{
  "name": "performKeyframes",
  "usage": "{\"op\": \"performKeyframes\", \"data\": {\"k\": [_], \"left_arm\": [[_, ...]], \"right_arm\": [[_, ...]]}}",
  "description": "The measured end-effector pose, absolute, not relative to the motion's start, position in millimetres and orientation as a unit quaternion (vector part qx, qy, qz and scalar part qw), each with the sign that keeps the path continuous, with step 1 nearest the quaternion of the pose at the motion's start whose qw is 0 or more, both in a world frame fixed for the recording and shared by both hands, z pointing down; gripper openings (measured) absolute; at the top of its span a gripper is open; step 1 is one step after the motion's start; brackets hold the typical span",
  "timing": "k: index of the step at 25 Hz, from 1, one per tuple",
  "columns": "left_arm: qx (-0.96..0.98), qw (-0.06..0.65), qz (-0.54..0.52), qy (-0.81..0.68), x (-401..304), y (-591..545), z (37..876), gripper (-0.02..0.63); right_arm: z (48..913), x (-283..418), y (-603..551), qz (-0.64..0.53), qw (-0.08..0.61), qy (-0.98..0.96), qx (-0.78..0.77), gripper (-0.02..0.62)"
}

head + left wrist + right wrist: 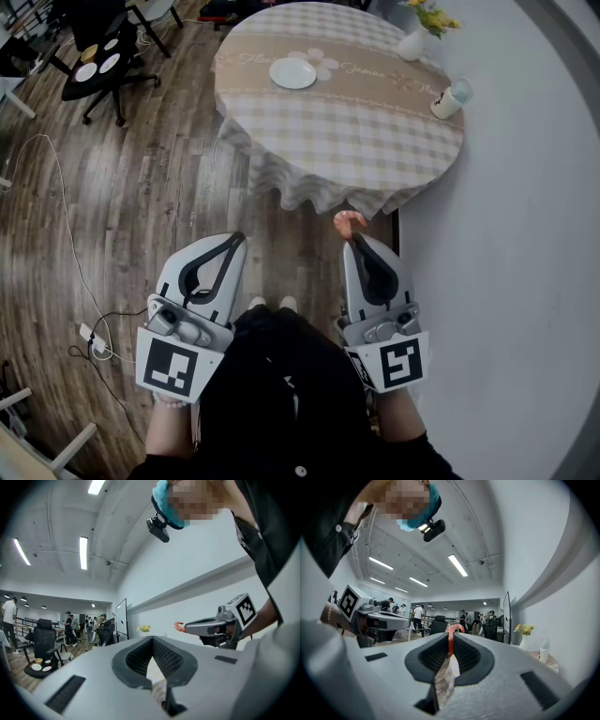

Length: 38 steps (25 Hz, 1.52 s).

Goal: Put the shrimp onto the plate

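Nearest the head camera, the person's dark clothing is seen, with both grippers held out in front of it above the wood floor. The right gripper is clamped on the shrimp. In the right gripper view the orange body is pinched between the jaw tips, and its curled end stands out past them. The left gripper is held near it on the left. Its jaws are brought together with nothing between them, and only the hollow behind the tips is seen open in the left gripper view.

The shrimp is held off the round table, just short of its near edge, where the checked cloth hangs down. The white plate lies near the table's far edge, left of centre, on the beige band of the cloth and well apart from the shrimp. A white vase with yellow flowers is set at the far right edge, and a white cup lies tilted at the right edge. An office chair is seen on the floor beyond the table's left edge.
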<state>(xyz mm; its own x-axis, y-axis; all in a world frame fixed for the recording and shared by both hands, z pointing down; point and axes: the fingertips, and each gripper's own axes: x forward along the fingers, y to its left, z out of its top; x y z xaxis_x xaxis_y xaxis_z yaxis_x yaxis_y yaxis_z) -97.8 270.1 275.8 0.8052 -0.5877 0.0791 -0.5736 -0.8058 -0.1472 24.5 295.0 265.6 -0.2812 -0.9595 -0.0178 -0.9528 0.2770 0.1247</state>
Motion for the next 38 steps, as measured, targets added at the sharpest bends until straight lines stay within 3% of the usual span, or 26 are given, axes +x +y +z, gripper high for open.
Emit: {"op": "performKeyframes", "data": {"k": [25, 38], "left_arm": [[-0.951, 0.078, -0.052, 0.294, -137.4, 257.1, 268.9, 0.000], [-0.950, 0.078, -0.054, 0.298, -111.0, 233.8, 274.0, 0.000]], "right_arm": [[261.5, -22.2, 283.5, -0.063, 0.019, -0.794, 0.605, 0.021], [264.9, 1.8, 255.2, -0.066, 0.020, -0.802, 0.594, 0.021]]}}
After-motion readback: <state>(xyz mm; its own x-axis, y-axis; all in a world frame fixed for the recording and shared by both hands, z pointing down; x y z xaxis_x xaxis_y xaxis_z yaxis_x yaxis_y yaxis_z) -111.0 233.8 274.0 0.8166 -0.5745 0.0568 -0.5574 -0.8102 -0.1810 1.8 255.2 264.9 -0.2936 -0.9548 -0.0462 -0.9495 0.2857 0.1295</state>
